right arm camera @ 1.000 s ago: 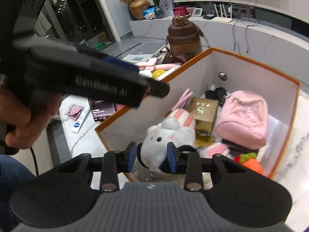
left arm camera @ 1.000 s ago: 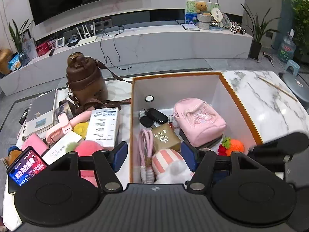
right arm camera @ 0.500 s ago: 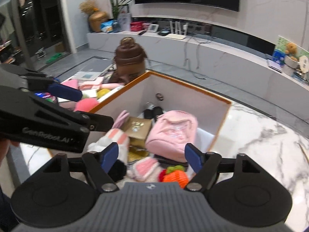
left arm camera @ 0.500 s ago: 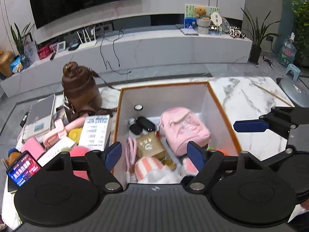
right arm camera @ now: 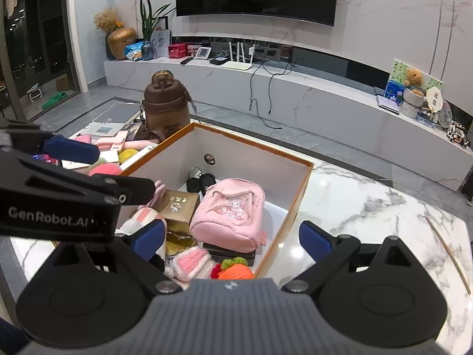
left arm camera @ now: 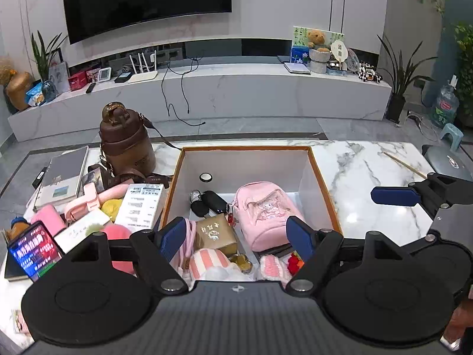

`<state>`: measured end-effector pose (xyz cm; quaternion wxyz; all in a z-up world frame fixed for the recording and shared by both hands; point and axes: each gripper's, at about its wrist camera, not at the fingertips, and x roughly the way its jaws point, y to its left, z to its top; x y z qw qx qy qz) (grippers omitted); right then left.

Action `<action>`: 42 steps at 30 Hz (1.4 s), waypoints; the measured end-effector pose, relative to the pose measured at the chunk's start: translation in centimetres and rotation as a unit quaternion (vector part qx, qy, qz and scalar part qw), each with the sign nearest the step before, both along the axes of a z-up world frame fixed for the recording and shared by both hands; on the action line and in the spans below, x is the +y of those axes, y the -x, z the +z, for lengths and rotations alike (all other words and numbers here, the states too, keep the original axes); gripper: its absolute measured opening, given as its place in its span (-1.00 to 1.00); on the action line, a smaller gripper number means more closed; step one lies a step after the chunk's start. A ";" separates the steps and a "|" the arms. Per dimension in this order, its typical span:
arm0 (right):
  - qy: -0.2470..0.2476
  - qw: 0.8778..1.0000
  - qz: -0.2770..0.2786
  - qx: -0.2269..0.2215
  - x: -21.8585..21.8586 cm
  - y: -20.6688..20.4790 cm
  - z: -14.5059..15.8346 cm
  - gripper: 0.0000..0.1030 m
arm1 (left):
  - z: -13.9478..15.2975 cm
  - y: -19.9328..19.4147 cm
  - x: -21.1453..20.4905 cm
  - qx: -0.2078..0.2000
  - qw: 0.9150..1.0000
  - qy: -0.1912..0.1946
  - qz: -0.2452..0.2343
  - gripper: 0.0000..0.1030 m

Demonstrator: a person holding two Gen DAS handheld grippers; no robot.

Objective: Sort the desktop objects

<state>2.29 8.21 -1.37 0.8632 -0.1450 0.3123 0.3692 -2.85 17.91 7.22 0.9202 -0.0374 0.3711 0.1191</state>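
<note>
An orange-rimmed white box (left arm camera: 245,148) on the marble table holds a pink mini backpack (left arm camera: 266,213), a gold gift box (left arm camera: 215,233), black car keys (left arm camera: 207,204) and a white plush with a pink striped ear (left arm camera: 210,261). The right wrist view adds an orange crocheted toy (right arm camera: 236,272) and a pink knitted piece (right arm camera: 192,261) at the box's near end. My left gripper (left arm camera: 236,236) hangs open over the box's near part, empty. My right gripper (right arm camera: 232,239) is above the box's near right corner; its jaws are opening with nothing between them.
Left of the box lie a brown strapped bottle (left arm camera: 127,145), a grey notebook (left arm camera: 62,174), a white carton (left arm camera: 142,204), a lit phone (left arm camera: 32,251) and several pink items. A thin wooden stick (left arm camera: 405,164) rests on the bare marble (left arm camera: 354,171) at right.
My right gripper let go of the white plush, which now lies in the box, and rose with its jaws spreading wide. My left gripper opened wider and drew back and up.
</note>
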 end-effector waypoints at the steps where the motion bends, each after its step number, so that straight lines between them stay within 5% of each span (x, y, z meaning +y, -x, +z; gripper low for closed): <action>1: 0.001 1.000 -0.002 -0.002 0.0 0.1 0.1 0.90 | 0.0 0.3 -0.1 -0.002 1.000 0.004 0.003 0.71; 13: 0.010 0.999 -0.021 -0.027 0.2 3.2 0.3 0.98 | 0.2 4.4 -0.3 -0.032 0.998 0.045 0.038 0.72; 20: 0.032 0.997 -0.045 -0.050 -0.3 5.1 0.0 0.98 | 0.3 5.6 -1.6 -0.025 0.998 0.022 0.062 0.84; 23: 0.022 0.997 -0.056 -0.044 -1.3 5.3 0.0 0.98 | 0.7 5.8 -1.3 -0.030 0.996 0.045 0.070 0.84; 34: -0.005 0.995 -0.103 -0.013 -3.4 4.1 -0.2 0.98 | 0.4 5.2 -3.6 -0.028 0.998 -0.008 0.047 0.84; 42: 0.005 0.995 -0.101 0.006 -3.2 2.7 -2.4 0.98 | -1.7 4.0 -2.9 0.018 0.996 0.030 0.082 0.84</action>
